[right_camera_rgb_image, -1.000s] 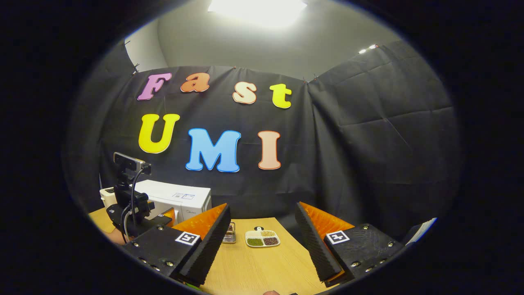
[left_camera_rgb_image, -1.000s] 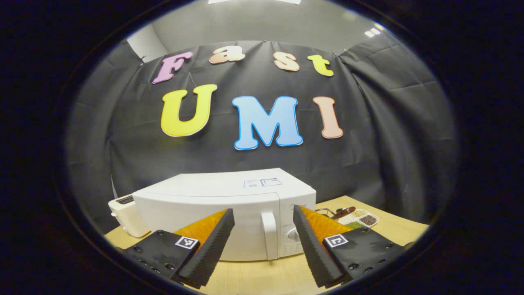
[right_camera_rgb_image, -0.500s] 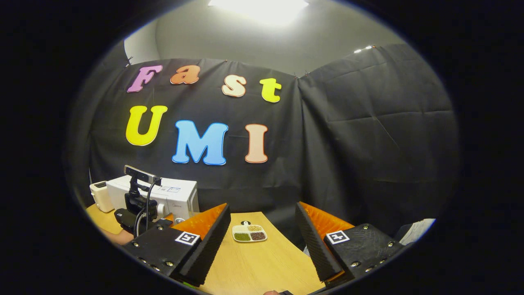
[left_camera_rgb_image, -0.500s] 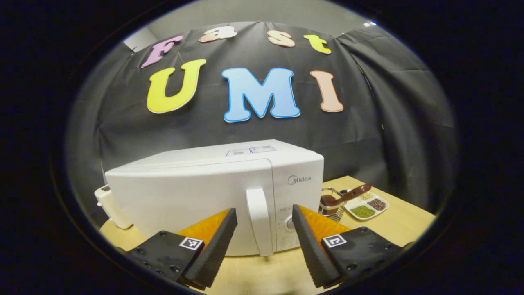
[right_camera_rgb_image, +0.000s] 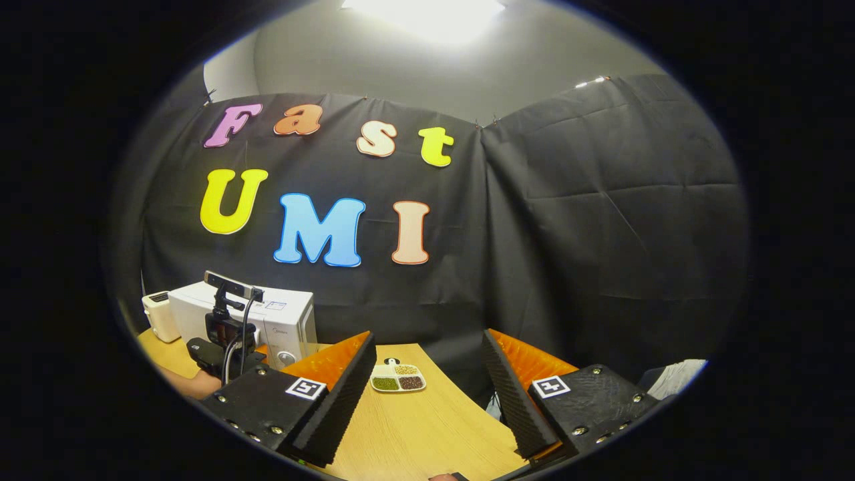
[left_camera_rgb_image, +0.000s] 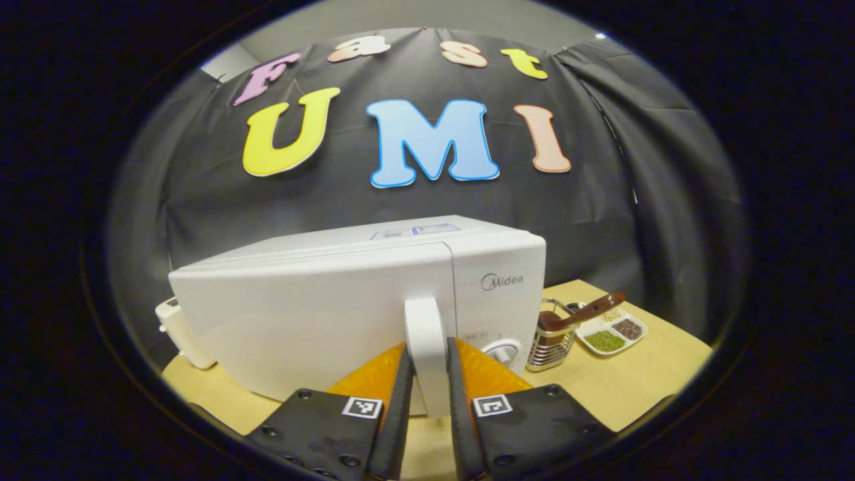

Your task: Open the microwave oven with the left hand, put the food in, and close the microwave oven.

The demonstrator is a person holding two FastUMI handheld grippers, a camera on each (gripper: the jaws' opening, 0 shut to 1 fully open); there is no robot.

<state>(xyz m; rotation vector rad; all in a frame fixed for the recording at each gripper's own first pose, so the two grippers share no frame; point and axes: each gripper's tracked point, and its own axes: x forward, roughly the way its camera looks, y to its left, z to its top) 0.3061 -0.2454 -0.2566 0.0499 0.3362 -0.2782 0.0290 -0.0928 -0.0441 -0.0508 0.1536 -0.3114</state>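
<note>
A white microwave oven [left_camera_rgb_image: 320, 307] stands on the wooden table with its door closed. Its upright white door handle [left_camera_rgb_image: 425, 341] sits between the two fingers of my left gripper [left_camera_rgb_image: 426, 394], which is shut on it. In the right gripper view the microwave oven [right_camera_rgb_image: 280, 317] is far off at the left, with the left gripper [right_camera_rgb_image: 224, 347] and the hand holding it in front of it. My right gripper [right_camera_rgb_image: 427, 387] hangs open above the table with nothing between its fingers. A white divided dish of food [right_camera_rgb_image: 397, 379] lies ahead of it, also at the right [left_camera_rgb_image: 611, 332] in the left gripper view.
A wire basket [left_camera_rgb_image: 551, 341] with a brown utensil stands just right of the microwave oven. A white toaster [left_camera_rgb_image: 184, 337] sits behind its left side. The wooden table [right_camera_rgb_image: 427, 434] stretches under my right gripper, and black cloth walls close the back.
My left gripper moved in on the microwave oven and went from open to shut on the door handle. The right gripper drifted slightly, staying open.
</note>
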